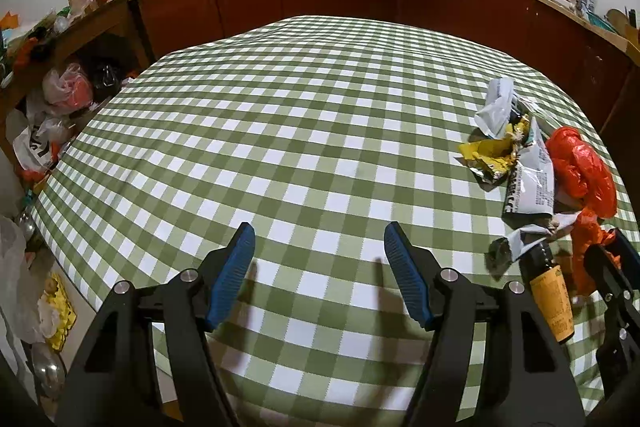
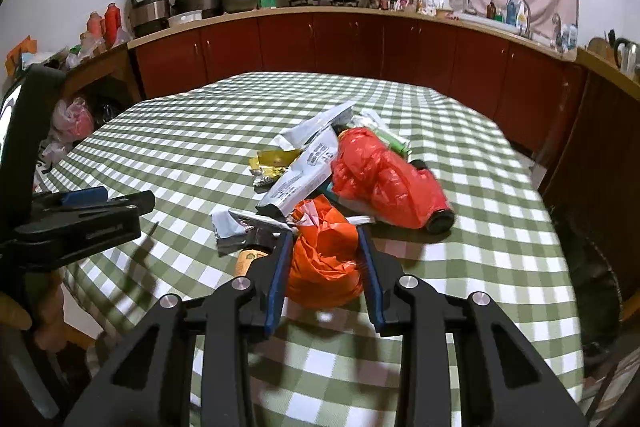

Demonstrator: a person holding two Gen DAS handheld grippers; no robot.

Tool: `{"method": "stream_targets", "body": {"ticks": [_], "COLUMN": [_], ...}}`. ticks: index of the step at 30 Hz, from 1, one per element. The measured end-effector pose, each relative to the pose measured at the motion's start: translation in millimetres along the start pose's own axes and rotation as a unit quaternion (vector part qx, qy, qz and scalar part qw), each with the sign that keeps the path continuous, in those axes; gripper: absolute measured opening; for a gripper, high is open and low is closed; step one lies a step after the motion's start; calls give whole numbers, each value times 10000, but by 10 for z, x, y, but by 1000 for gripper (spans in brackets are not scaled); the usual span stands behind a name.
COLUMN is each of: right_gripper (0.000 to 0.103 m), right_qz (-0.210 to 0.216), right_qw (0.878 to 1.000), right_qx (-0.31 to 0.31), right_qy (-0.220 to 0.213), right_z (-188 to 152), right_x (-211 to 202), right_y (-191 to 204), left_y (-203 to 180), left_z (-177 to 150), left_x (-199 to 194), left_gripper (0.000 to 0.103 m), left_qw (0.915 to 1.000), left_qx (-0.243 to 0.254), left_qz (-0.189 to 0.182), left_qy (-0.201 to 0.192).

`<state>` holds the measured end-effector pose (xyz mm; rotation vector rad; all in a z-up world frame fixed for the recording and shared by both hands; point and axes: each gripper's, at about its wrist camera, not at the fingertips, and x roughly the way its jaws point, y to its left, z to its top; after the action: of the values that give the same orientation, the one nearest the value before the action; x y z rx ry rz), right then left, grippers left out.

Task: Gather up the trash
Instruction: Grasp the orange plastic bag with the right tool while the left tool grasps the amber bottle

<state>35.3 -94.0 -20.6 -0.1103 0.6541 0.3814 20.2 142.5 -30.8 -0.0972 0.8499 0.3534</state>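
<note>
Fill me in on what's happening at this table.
A person with a gripper in each hand is clearing trash off the checked table. The right gripper has closed on a crumpled orange plastic bag at the near edge of the litter pile. The left gripper hangs open over bare cloth, holding nothing.

Tablecloth (image 1: 304, 131) green-white check; orange bag (image 2: 326, 259); red bag (image 2: 384, 179); yellow wrapper (image 1: 486, 153); fingers (image 1: 232, 271) blue.

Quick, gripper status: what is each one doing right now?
Left gripper: open, empty, above the checked tablecloth.
Right gripper: closed on the orange plastic bag.
</note>
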Motion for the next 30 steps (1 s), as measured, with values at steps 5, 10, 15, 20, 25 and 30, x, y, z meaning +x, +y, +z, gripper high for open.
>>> {"method": "stream_targets", "body": {"ticks": [5, 10, 15, 20, 25, 30], "right_gripper": [33, 33, 33, 33, 33, 33], "right_qz": [-263, -616, -1111, -1530, -1672, -1614], "right_qw": [9995, 9978, 9928, 9862, 9830, 9832], "right_qx": [-40, 54, 254, 468, 613, 722], "right_qy": [-154, -248, -356, -431, -436, -444], "right_z": [-42, -94, -160, -239, -305, -325], "right_x": [-174, -341, -530, -685, -741, -757], "right_y": [-136, -413, -791, -1124, -1312, -1381], "left_y": [-149, -377, -646, -958, -1211, -1275], "left_z": [-25, -58, -87, -178, -329, -407], "left_x": [-86, -210, -341, -446, -352, -232], "left_gripper": [66, 66, 65, 68, 67, 54], "left_qw": [9998, 9989, 9970, 9938, 9916, 9915], "left_qx": [130, 351, 500, 746, 1071, 1089], "left_qz": [-107, -294, -566, -792, -720, -708], "left_qy": [-42, -123, -172, -219, -100, 43]}}
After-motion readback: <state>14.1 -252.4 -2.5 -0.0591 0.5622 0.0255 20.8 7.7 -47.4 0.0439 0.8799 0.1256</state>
